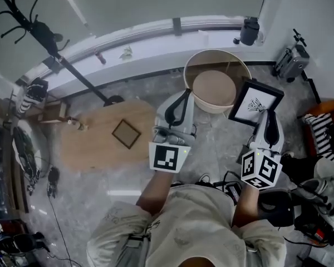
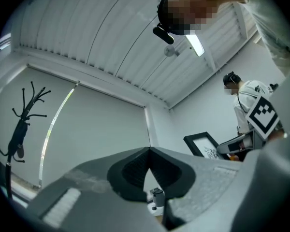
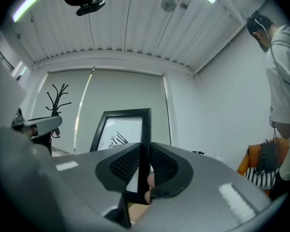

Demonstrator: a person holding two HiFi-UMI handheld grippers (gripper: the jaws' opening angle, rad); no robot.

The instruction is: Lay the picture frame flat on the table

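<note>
Below, wooden table [image 1: 94,143] on perhaps marble floor [image 1: 94,207]

The picture frame [image 1: 256,102] has a black border around a white sheet with a dark sketch. It stands upright in the air, one side edge clamped in the right tool [image 3: 145,149].

picture frame [image 3: 120,127]: lower edge behind right gripper [image 3: 145,153] jaws | drawing [image 3: 117,139]: indistinct
</note>
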